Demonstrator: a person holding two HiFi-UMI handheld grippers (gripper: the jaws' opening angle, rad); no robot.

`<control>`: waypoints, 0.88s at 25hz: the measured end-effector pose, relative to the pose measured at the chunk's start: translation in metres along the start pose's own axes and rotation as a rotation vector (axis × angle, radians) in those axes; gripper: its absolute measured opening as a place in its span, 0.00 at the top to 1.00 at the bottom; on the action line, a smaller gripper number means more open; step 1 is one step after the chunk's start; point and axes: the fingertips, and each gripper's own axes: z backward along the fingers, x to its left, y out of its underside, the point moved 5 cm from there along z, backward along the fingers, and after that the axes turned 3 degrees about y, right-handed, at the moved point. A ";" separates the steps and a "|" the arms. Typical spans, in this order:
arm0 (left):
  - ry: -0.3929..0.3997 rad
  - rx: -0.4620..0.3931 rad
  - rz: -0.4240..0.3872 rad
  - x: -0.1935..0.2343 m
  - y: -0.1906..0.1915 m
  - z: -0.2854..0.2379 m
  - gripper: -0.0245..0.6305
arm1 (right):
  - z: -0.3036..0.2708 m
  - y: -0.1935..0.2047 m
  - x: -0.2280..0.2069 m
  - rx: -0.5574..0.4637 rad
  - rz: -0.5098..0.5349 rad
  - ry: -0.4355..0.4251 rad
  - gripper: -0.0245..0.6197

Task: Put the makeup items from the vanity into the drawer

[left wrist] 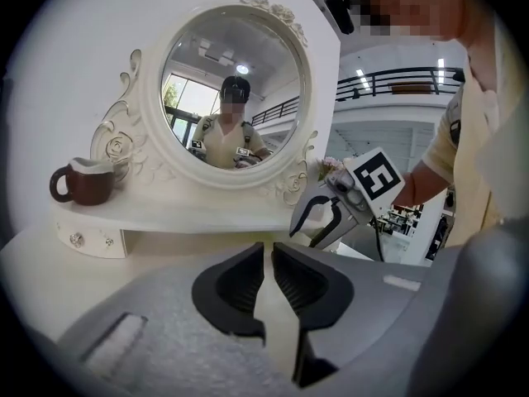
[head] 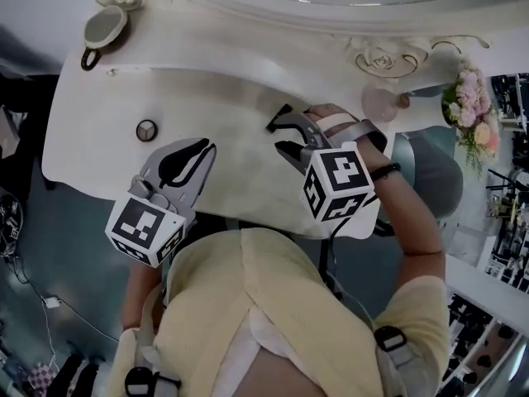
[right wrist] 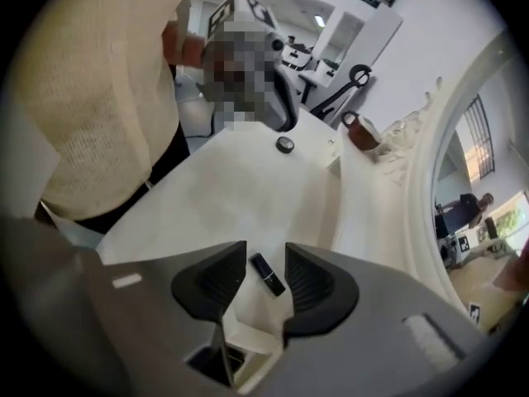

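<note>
A black lipstick tube [right wrist: 267, 273] lies on the white vanity top [head: 231, 98], between the jaws of my right gripper [right wrist: 264, 259]. Those jaws stand open and neither pad touches the tube. In the head view the right gripper [head: 279, 136] is over the middle of the top and the tube is hidden there. My left gripper [head: 205, 149] hovers at the front left of the top, its pads [left wrist: 248, 275] nearly together with nothing between them. A round dark compact [head: 146, 130] lies to its left.
A brown cup [head: 105, 27] stands on the raised shelf beside the oval mirror [left wrist: 235, 93]. A small drawer front [left wrist: 91, 240] sits under that shelf. Pink flowers [head: 471, 114] stand at the far right. A white box-like edge [right wrist: 240, 337], perhaps an open drawer, shows below the right jaws.
</note>
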 end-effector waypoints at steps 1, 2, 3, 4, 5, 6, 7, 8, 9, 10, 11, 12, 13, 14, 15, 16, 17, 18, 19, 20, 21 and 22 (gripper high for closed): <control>0.002 0.002 0.002 0.002 0.001 -0.001 0.90 | -0.007 0.003 0.000 0.030 0.047 -0.003 0.73; 0.003 0.004 0.005 0.003 0.002 -0.001 0.90 | -0.014 0.006 0.000 0.059 0.093 -0.006 0.73; 0.004 0.007 0.009 0.005 0.002 -0.002 0.90 | -0.020 0.009 0.000 0.085 0.134 -0.014 0.73; 0.005 0.010 0.014 0.006 0.003 -0.003 0.90 | -0.025 0.012 0.001 0.110 0.172 -0.024 0.73; 0.007 0.012 0.019 0.007 0.004 -0.003 0.90 | -0.030 0.015 0.001 0.134 0.208 -0.035 0.73; 0.008 0.014 0.024 0.008 0.006 -0.003 0.90 | -0.035 0.018 0.001 0.157 0.241 -0.044 0.73; 0.008 0.017 0.030 0.009 0.007 -0.004 0.90 | -0.040 0.021 0.002 0.175 0.271 -0.051 0.73; 0.009 0.019 0.036 0.010 0.008 -0.004 0.90 | -0.045 0.022 0.002 0.189 0.299 -0.059 0.74; 0.009 0.021 0.041 0.011 0.009 -0.005 0.90 | -0.050 0.023 0.002 0.201 0.325 -0.065 0.74; 0.010 0.023 0.045 0.012 0.010 -0.005 0.90 | -0.055 0.024 0.003 0.213 0.350 -0.069 0.74; 0.010 0.025 0.049 0.013 0.011 -0.005 0.90 | -0.059 0.026 0.003 0.225 0.374 -0.072 0.74; 0.010 0.027 0.052 0.013 0.011 -0.005 0.90 | -0.063 0.027 0.004 0.236 0.395 -0.076 0.74; 0.010 0.027 0.054 0.014 0.012 -0.006 0.90 | -0.067 0.028 0.004 0.246 0.414 -0.082 0.74; 0.010 0.027 0.056 0.015 0.012 -0.005 0.90 | -0.071 0.029 0.005 0.257 0.432 -0.087 0.74; 0.009 0.027 0.058 0.016 0.012 -0.005 0.90 | -0.074 0.030 0.006 0.266 0.450 -0.091 0.74; 0.007 0.028 0.061 0.016 0.013 -0.005 0.90 | -0.078 0.031 0.007 0.274 0.468 -0.092 0.74; 0.005 0.028 0.065 0.017 0.014 -0.005 0.90 | -0.081 0.031 0.007 0.280 0.484 -0.093 0.75; 0.002 0.028 0.068 0.018 0.014 -0.004 0.90 | -0.084 0.031 0.008 0.284 0.500 -0.092 0.75; 0.000 0.028 0.072 0.018 0.015 -0.004 0.90 | -0.086 0.031 0.009 0.288 0.514 -0.092 0.76; -0.003 0.028 0.074 0.019 0.015 -0.003 0.90 | -0.089 0.030 0.009 0.292 0.528 -0.093 0.76; -0.005 0.027 0.076 0.019 0.016 -0.003 0.90 | -0.092 0.030 0.010 0.298 0.540 -0.094 0.76; -0.007 0.025 0.078 0.020 0.016 -0.003 0.90 | -0.094 0.030 0.010 0.303 0.551 -0.095 0.76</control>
